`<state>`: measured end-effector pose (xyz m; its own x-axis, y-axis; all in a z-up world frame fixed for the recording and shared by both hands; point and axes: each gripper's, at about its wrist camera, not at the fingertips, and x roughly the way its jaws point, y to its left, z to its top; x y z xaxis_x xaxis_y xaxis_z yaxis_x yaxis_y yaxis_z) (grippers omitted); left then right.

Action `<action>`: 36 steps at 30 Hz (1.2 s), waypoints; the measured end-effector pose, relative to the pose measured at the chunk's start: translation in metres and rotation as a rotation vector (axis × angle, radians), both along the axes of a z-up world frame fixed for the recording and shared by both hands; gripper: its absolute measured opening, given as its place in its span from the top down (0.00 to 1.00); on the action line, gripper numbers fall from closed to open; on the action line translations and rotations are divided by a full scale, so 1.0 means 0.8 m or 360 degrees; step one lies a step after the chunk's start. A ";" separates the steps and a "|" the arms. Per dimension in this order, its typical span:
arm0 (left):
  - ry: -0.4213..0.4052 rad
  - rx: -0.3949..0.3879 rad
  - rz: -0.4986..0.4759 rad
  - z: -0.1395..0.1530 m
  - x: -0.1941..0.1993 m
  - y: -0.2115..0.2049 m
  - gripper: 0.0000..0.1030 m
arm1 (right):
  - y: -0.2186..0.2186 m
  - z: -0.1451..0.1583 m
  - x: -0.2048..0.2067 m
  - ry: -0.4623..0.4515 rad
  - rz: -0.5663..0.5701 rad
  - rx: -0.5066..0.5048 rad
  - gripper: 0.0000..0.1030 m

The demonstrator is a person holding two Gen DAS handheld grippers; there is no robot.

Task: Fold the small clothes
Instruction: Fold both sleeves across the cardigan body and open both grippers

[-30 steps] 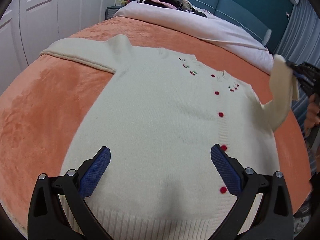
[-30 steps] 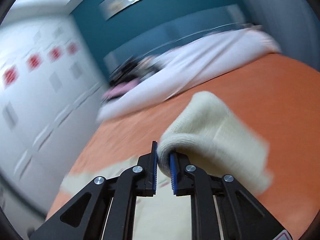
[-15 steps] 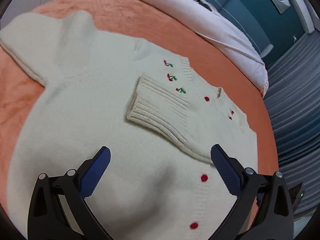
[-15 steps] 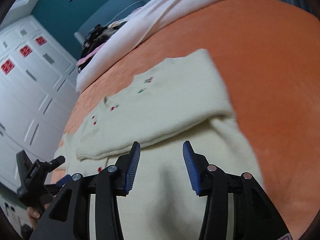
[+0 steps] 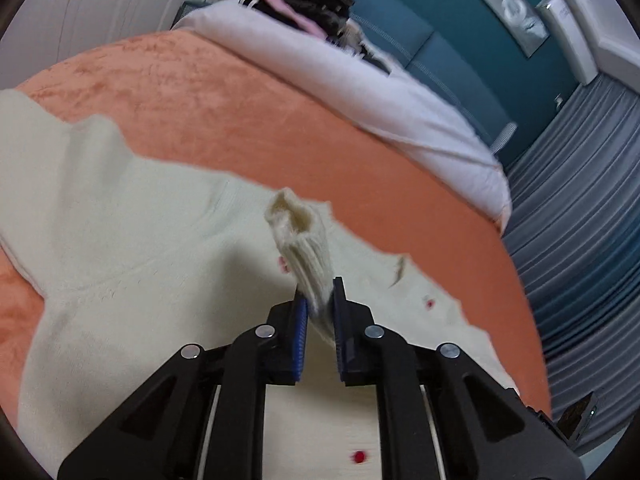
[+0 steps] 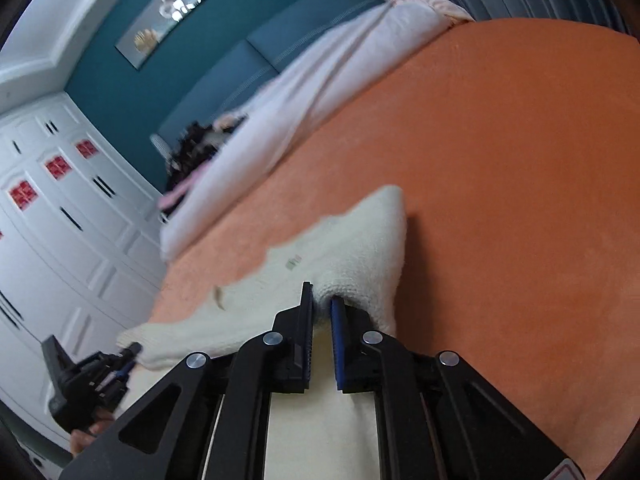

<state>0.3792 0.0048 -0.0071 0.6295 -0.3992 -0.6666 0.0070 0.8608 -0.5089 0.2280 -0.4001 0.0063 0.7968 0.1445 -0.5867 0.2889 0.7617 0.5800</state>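
A cream knit cardigan (image 5: 132,264) with red buttons lies flat on the orange bedspread (image 5: 224,112). Its right sleeve is folded across the chest. My left gripper (image 5: 319,298) is shut on the ribbed cuff (image 5: 304,240) of that folded sleeve, which sticks up between the pads. My right gripper (image 6: 319,304) is shut on the sweater's folded shoulder edge (image 6: 368,248), at the right side of the cardigan (image 6: 256,304). The left gripper also shows in the right wrist view (image 6: 120,360), at the sleeve's far end.
A white duvet (image 5: 360,80) lies rolled along the head of the bed, with a dark pile of clothes (image 5: 308,4) on it. White wardrobe doors (image 6: 60,216) stand on the left. Grey curtains (image 5: 580,208) hang on the right.
Both grippers were open above the cardigan half a second ago. Now the left has shut on the folded sleeve's cuff and the right has shut on the shoulder fold.
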 end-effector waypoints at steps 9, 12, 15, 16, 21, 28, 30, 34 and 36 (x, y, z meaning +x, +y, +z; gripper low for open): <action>0.0060 0.0014 -0.0038 -0.072 -0.015 0.009 0.87 | 0.028 0.023 -0.011 0.0016 -0.0036 -0.0179 0.93; 0.0037 0.0013 -0.0042 -0.072 -0.017 0.009 0.87 | 0.043 0.025 0.000 0.0038 -0.0050 -0.0323 0.93; 0.0025 -0.0019 -0.0042 -0.076 -0.018 0.013 0.87 | 0.038 0.005 0.004 0.0125 -0.0091 -0.0324 0.93; 0.0019 -0.0021 -0.0043 -0.076 -0.016 0.013 0.87 | 0.032 -0.006 0.005 0.0183 -0.0102 -0.0295 0.93; -0.0009 -0.0056 -0.0039 -0.081 -0.019 0.017 0.86 | 0.021 -0.013 -0.034 0.0217 -0.0191 -0.0331 0.86; -0.0022 -0.0078 -0.0035 -0.083 -0.021 0.020 0.86 | 0.036 -0.013 0.013 0.0223 -0.0042 -0.0454 0.84; -0.0007 -0.0162 -0.0034 -0.083 -0.020 0.028 0.86 | 0.040 -0.068 0.032 0.0374 0.0016 -0.0514 0.89; -0.0032 -0.0372 0.0108 -0.056 -0.032 0.088 0.64 | 0.060 -0.014 0.014 0.0307 0.0006 -0.0596 0.80; -0.0136 -0.0427 0.0289 -0.035 -0.043 0.148 0.44 | 0.076 0.002 -0.011 0.0230 0.0060 -0.0592 0.74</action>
